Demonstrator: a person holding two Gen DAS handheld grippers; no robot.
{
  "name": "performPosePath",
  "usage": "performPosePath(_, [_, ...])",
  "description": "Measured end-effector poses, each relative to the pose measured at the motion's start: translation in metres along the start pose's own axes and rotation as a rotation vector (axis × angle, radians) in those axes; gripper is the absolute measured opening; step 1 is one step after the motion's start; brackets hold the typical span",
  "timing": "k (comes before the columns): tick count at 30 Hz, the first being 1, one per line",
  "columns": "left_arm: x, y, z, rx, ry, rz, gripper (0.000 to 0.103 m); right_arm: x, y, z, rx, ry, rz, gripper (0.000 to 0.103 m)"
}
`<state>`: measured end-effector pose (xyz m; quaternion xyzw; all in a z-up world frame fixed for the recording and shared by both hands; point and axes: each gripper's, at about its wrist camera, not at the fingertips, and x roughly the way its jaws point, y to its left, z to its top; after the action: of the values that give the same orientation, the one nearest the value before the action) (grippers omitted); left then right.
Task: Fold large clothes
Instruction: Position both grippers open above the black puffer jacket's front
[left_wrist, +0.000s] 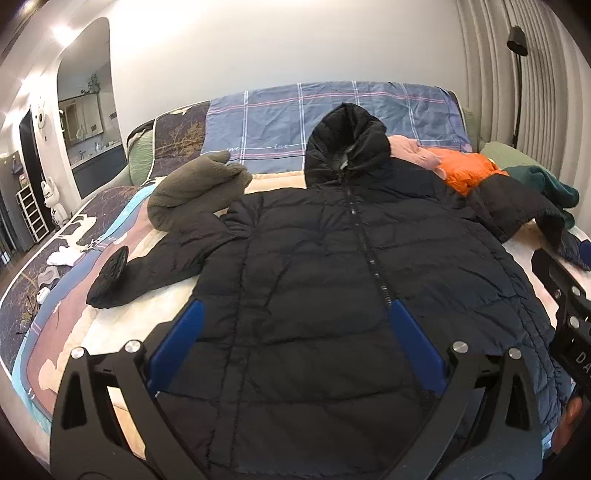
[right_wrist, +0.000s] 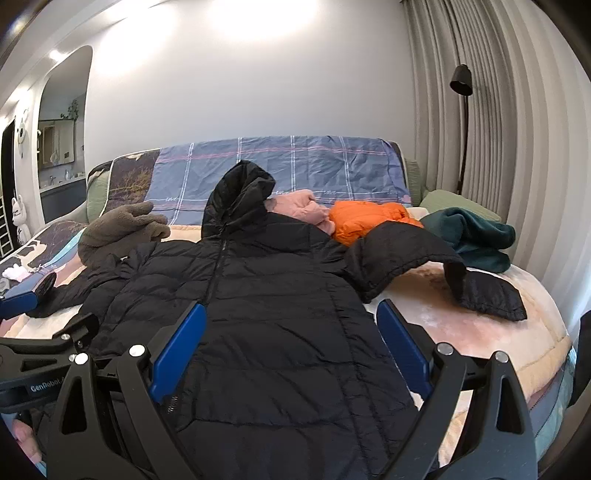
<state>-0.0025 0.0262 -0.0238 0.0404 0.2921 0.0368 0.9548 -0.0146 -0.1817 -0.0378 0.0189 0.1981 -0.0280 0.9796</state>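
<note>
Black hooded puffer jacket (left_wrist: 332, 258) spread front-up on the bed (right_wrist: 480, 332), zipper closed, my left gripper (left_wrist: 295, 332) spread wide above its lower front panel, my right gripper (right_wrist: 291, 328) likewise wide apart over its right side, neither touching fabric that I can tell.

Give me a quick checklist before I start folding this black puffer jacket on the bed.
1. Black puffer jacket lying front up, zipper closed: ok.
2. Left gripper open: ok.
3. Right gripper open: ok.
4. Far sleeve lying flat: ok.
5. Right-hand sleeve flat: not ok, it arches up and bends.
6. Space around the jacket: not ok, brown fleece touches one shoulder, orange garment lies against the other.
</note>
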Motion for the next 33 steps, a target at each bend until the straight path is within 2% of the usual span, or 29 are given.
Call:
performPosePath(7, [0.004, 0.016, -0.001, -0.017, 0.011, 0.011, 0.101, 0.006, 0.017, 0.003, -0.031, 0.011, 0.019, 0.094])
performPosePath(12, [0.012, 0.024, 0.0, -0.042, 0.039, -0.007, 0.101, 0.01, 0.025, 0.004, -0.045, 0.021, 0.025, 0.094])
performPosePath(20, [0.017, 0.03, 0.0, -0.054, 0.041, -0.033, 0.101, 0.018, 0.032, 0.008, -0.051, 0.031, 0.012, 0.094])
performPosePath(29, [0.024, 0.025, 0.0, -0.042, 0.033, -0.076, 0.101, 0.027, 0.023, 0.007, -0.028, 0.063, -0.02, 0.094])
performPosePath(33, [0.027, 0.024, 0.001, -0.067, 0.037, -0.092, 0.096, 0.029, 0.016, 0.006, -0.011, 0.07, -0.029, 0.094])
